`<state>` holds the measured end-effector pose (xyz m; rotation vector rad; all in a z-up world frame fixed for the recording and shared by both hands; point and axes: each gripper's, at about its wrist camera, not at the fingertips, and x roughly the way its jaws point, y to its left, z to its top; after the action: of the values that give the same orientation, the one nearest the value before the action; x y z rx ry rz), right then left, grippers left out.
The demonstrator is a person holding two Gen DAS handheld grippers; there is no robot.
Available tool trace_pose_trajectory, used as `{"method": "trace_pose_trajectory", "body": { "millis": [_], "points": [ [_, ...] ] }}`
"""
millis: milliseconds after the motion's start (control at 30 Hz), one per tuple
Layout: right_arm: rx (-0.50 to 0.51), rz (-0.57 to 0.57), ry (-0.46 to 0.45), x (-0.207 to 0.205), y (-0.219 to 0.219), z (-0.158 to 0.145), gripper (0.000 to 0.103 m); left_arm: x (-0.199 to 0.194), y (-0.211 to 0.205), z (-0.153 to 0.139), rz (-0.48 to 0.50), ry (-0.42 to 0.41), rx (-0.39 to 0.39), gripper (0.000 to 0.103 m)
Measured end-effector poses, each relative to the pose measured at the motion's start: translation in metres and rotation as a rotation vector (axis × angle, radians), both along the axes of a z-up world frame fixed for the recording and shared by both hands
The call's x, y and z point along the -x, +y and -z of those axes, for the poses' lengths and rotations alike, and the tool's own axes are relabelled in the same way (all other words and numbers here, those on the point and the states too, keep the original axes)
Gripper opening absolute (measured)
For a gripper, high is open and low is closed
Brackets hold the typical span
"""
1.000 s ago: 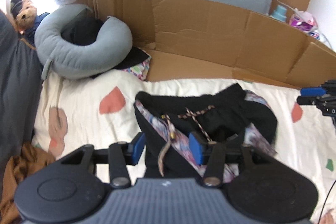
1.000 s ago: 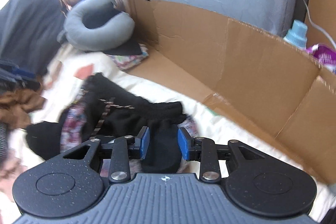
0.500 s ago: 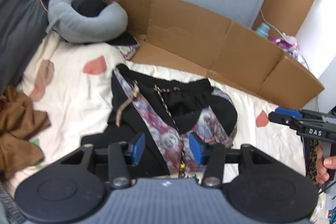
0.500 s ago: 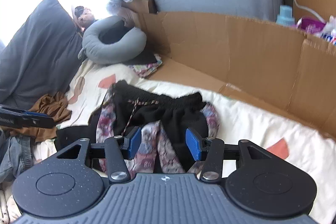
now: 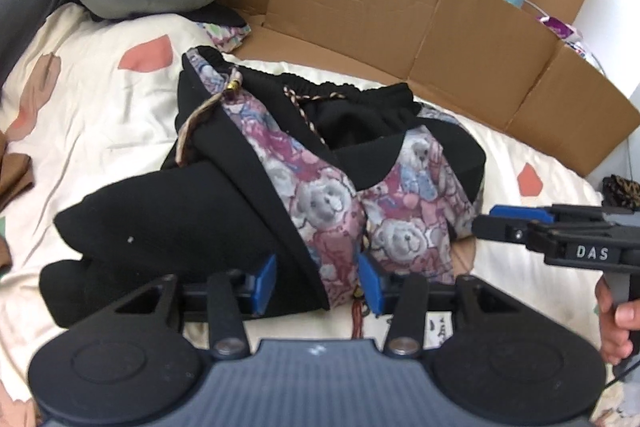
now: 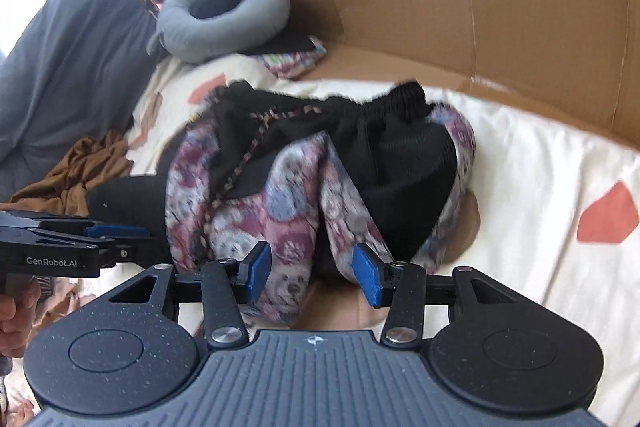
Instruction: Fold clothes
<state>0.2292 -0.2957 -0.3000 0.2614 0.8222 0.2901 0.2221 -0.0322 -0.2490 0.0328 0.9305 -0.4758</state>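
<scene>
Shorts [image 5: 320,163] of black fabric with a lining printed in grey teddy bears on maroon, pink and blue lie bunched in the middle of the bed [image 5: 100,115], on a cream sheet with coral patches. They look turned partly inside out: the printed lining spills forward in two rounded lobes, while the black elastic waistband [image 6: 360,107] is crumpled along the far edge, toward the cardboard [image 5: 400,11] that walls the bed. A braided drawstring [image 5: 300,107] in tan and black trails across the waistband and down over the print. One black leg panel lies flattened toward the left in the left wrist view. The left hand-held gripper [image 5: 318,281] sits low at the near hem, its blue pads parted with the black edge and bear print between them; whether the pads actually press the cloth is hard to tell from this angle. The right hand-held gripper [image 6: 312,273] likewise stands about half open over the near lobe of print, with fabric in the gap but apparently not clamped. A grey U-shaped pillow [image 6: 224,23] rests well beyond the shorts, and a brown garment [image 6: 76,167] lies crumpled at the bed's left side.
</scene>
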Motion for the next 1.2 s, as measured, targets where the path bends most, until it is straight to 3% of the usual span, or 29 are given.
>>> {"method": "trace_pose_trajectory", "body": {
  "millis": [167, 433, 500, 567, 633, 867, 1200],
  "points": [
    [-0.048, -0.014, 0.031, -0.004, -0.001, 0.018, 0.053, 0.008, 0.003, 0.016, -0.005, 0.000, 0.053, 0.045],
    [-0.101, -0.021, 0.053, -0.012, 0.016, 0.033, 0.053, 0.006, -0.001, 0.037, -0.020, 0.037, 0.104, 0.027],
    [-0.110, -0.022, 0.070, -0.015, 0.020, 0.037, 0.043, 0.005, -0.001, 0.040, -0.033, 0.040, 0.115, 0.008],
    [-0.111, -0.018, 0.087, -0.016, 0.022, 0.039, 0.011, 0.005, -0.001, 0.038, -0.037, 0.031, 0.120, 0.004],
    [-0.110, -0.037, 0.087, -0.014, 0.023, 0.038, 0.001, 0.008, 0.000, 0.034, -0.028, 0.018, 0.120, 0.003],
    [-0.090, -0.092, 0.054, 0.005, 0.014, 0.013, 0.000, 0.015, 0.016, -0.005, 0.009, -0.006, 0.111, 0.002],
    [-0.108, -0.064, 0.065, 0.035, -0.010, -0.014, 0.000, -0.005, 0.043, -0.056, 0.033, -0.016, 0.048, 0.002]
  ]
}}
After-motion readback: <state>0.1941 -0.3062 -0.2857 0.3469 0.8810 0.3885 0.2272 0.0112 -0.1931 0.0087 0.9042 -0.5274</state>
